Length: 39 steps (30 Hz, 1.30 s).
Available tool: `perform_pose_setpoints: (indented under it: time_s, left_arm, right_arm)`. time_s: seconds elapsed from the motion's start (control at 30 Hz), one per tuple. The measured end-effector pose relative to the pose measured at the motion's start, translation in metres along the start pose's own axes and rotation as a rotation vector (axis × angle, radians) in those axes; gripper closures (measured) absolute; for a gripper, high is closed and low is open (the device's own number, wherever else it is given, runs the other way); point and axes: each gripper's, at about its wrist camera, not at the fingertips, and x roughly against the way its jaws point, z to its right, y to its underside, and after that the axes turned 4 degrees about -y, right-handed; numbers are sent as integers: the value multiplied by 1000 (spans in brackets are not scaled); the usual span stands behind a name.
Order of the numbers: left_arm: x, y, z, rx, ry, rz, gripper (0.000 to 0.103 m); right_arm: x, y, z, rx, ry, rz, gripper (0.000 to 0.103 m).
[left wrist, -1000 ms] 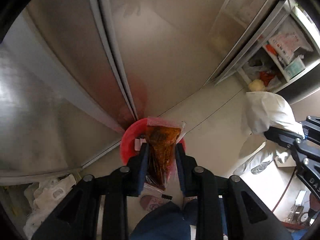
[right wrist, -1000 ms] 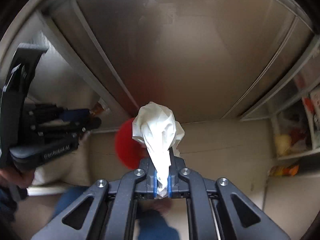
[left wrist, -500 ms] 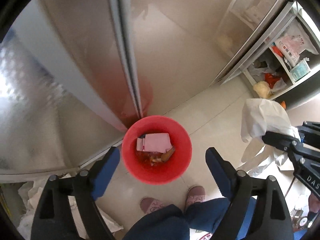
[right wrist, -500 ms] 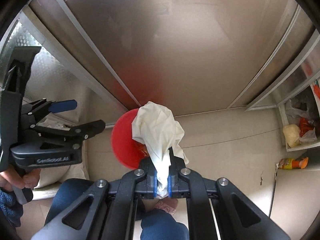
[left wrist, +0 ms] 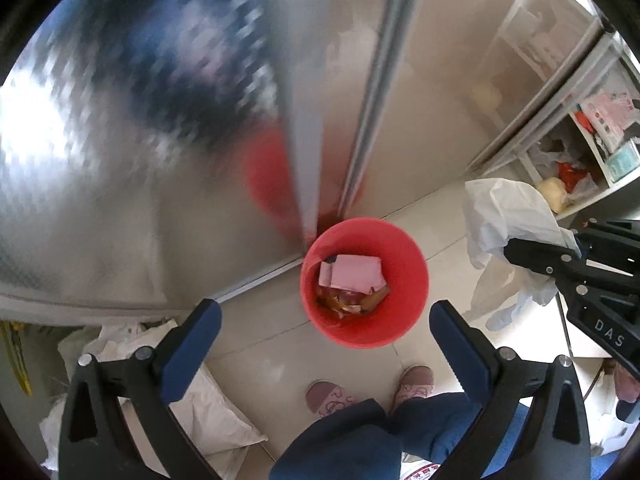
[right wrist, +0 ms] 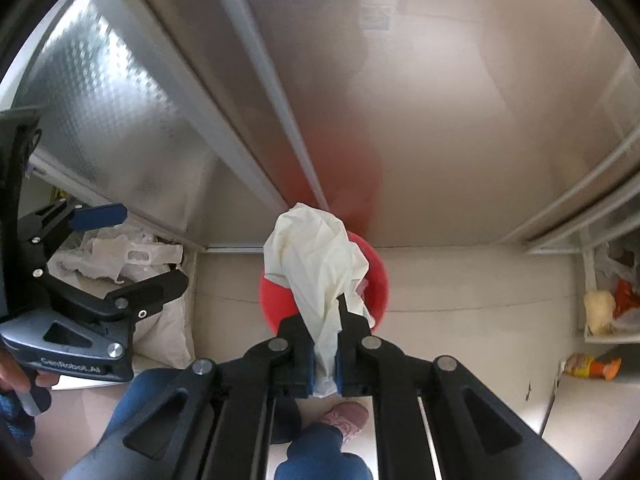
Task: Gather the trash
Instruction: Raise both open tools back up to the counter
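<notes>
A red bin [left wrist: 364, 284] stands on the tiled floor against a steel cabinet; it holds pink paper and an orange sauce packet. My left gripper [left wrist: 324, 320] is open and empty above it. My right gripper [right wrist: 325, 344] is shut on a crumpled white glove [right wrist: 316, 264], held above the red bin [right wrist: 376, 276], which the glove partly hides. The glove also shows at the right of the left wrist view [left wrist: 508, 220], and the left gripper at the left of the right wrist view [right wrist: 116, 240].
A steel cabinet [right wrist: 400, 100] rises behind the bin. White bags [left wrist: 188, 396] lie on the floor at left. A shelf [left wrist: 592, 152] with packages stands at right. The person's feet [left wrist: 372, 388] are just in front of the bin.
My left gripper opened and the orange sauce packet dropped into the red bin. My right gripper moved over the bin with the glove.
</notes>
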Motion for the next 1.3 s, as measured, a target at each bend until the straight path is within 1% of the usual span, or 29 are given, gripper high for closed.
perform_pose_setpoints:
  time_s: [0.07,0.17,0.23,0.27,0.3,0.37,0.43,0.47,0.5,0.57,0.67,0.7,0.77,0.87,0.97,1.13,1.2,1.3]
  left_arm:
    - [-4,5,-8,11,3,2,0]
    - [-14,13,-14,12,-7,-5,0]
    - [-16,16,-17,15,-11,-6,0]
    - [-18,18,-18,15,-13,-6,0]
    - [-19,19,-18,12,-18,-10,0]
    - [-20,21,-17,-1,-29,-20,0]
    - [-16,23,-18,-8,-26,-18,0]
    - [-13,23,-18,-4,-25,-19,0]
    - [-9,23,-19,0,-21,-20,0]
    - [2,22,-21,11,-15,-22,0]
    - [33,18,-19,23,4,-4,0]
    - [45,17,-17,24,6,2,0]
    - [71,14,-15,23,3,17,0]
    - [115,7,-12,28,0,37,0]
    - [161,0,-10,48,5,65,0]
    - [232,-8,-6,62,-24,113,0]
    - [257,-11,-6,73,-43,128,0]
    - [288,-13,-11,105,-70,148,0]
  right_arm:
    - [-8,0,-4,34,13,18,97]
    - [-24,-1,-10,52,13,4,97]
    - [-30,-2,-13,61,28,13,96]
    - [-32,-2,-17,69,46,15,90]
    - [-35,-1,-18,73,67,11,76]
    - [-38,1,-22,69,81,3,56]
    - [-33,3,-21,60,75,2,53]
    - [-31,3,-20,58,80,-3,47]
    - [-26,3,-20,53,78,-7,44]
    - [-13,2,-21,41,75,-12,44]
    - [23,-1,-22,31,75,3,41]
    - [37,-2,-23,32,81,14,38]
    - [66,-5,-25,32,87,34,36]
    - [105,-10,-34,27,80,50,33]
    - [140,-16,-46,33,75,63,27]
    - [199,-28,-61,51,67,88,23]
    - [221,-33,-66,66,71,107,17]
    - [245,-40,-77,100,63,131,12]
